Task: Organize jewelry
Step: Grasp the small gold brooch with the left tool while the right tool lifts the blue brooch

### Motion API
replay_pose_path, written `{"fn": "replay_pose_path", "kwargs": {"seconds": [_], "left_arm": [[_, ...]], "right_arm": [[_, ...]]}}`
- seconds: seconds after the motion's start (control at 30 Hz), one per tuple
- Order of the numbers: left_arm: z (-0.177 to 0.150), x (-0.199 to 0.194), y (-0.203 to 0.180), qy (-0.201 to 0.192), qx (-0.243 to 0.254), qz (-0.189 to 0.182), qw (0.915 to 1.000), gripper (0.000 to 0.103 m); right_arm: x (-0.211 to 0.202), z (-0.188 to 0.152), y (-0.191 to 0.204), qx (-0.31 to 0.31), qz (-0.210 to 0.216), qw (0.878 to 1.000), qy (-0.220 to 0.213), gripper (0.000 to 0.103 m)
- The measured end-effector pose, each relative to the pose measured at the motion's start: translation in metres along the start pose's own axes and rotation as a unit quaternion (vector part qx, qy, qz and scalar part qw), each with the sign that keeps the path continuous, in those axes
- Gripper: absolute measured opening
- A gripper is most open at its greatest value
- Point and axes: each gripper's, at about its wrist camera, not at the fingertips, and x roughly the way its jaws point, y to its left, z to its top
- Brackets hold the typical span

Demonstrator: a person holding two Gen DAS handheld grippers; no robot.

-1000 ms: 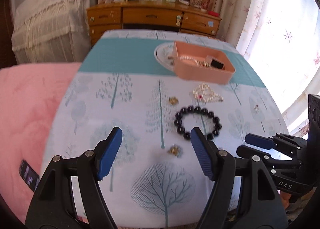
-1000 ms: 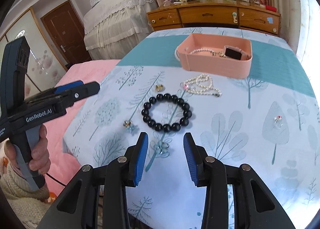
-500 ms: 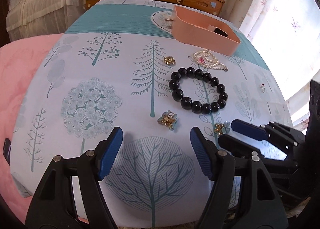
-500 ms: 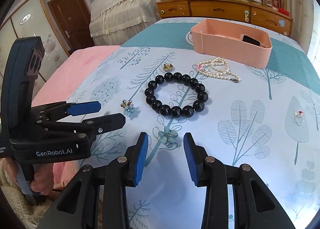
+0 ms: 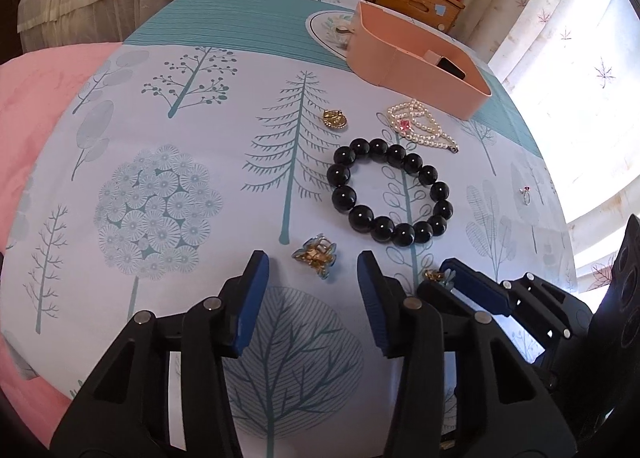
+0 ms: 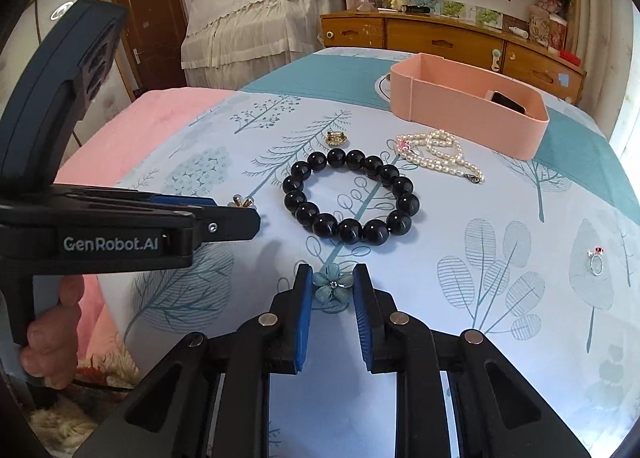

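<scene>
Jewelry lies on a tree-print tablecloth (image 5: 168, 186). My left gripper (image 5: 311, 257) straddles a gold and blue flower brooch (image 5: 316, 258); its jaws are closing and the pads stand clear of it. My right gripper (image 6: 332, 270) is closing on a blue flower piece (image 6: 333, 283), and both pads touch its petals. Beyond lie a black bead bracelet (image 6: 350, 198), a pearl necklace (image 6: 440, 156), a small gold brooch (image 6: 336, 138) and a ring (image 6: 596, 262) at the right. A pink box (image 6: 468, 114) stands at the back.
A patterned plate (image 5: 324, 28) sits behind the pink box. Pink bedding (image 5: 36, 98) borders the cloth on the left. A wooden dresser (image 6: 440, 42) and a draped bed (image 6: 248, 30) stand behind. A hand (image 6: 52, 346) holds the left gripper's handle.
Both grippers came down close to the cloth and narrowed their jaws. The left one now brackets the gold and blue brooch, the right one the blue flower piece.
</scene>
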Motion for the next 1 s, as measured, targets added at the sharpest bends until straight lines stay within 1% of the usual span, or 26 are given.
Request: {"fn": "replay_pose_path", "kwargs": {"seconds": [0.27,0.43,0.5,0.53,0.6,0.63,0.73,0.93,1.0], "left_arm": [[0.004,0.006,-0.010,0.001,-0.005,0.000,1.0000,0.043],[0.007,0.009,-0.013,-0.005,-0.005,0.011,0.9999,0.042],[0.009,0.010,-0.014,-0.009,-0.001,0.021,0.9997,0.036],[0.009,0.010,-0.014,-0.012,0.002,0.027,0.9996,0.029],[0.008,0.010,-0.013,-0.017,0.008,0.034,0.9992,0.022],[0.008,0.010,-0.012,-0.019,0.008,0.035,0.9992,0.020],[0.007,0.010,-0.009,-0.020,0.005,0.027,0.9994,0.020],[0.003,0.008,-0.012,-0.016,0.016,0.014,0.9997,0.020],[0.002,0.005,-0.013,-0.020,0.021,0.014,0.9995,0.020]], "right_arm": [[-0.005,-0.004,-0.011,0.020,0.028,0.999,-0.009,0.020],[-0.006,-0.006,-0.019,0.037,0.049,0.998,-0.014,0.021],[-0.006,-0.006,-0.021,0.043,0.056,0.997,-0.015,0.021],[-0.006,-0.007,-0.022,0.046,0.058,0.997,-0.015,0.021],[-0.006,-0.008,-0.024,0.051,0.063,0.997,-0.016,0.020],[-0.007,-0.008,-0.025,0.053,0.064,0.996,-0.017,0.020],[-0.007,-0.008,-0.026,0.056,0.066,0.996,-0.018,0.020],[-0.007,-0.009,-0.026,0.057,0.068,0.996,-0.018,0.020],[-0.007,-0.009,-0.026,0.057,0.066,0.996,-0.018,0.020]]}}
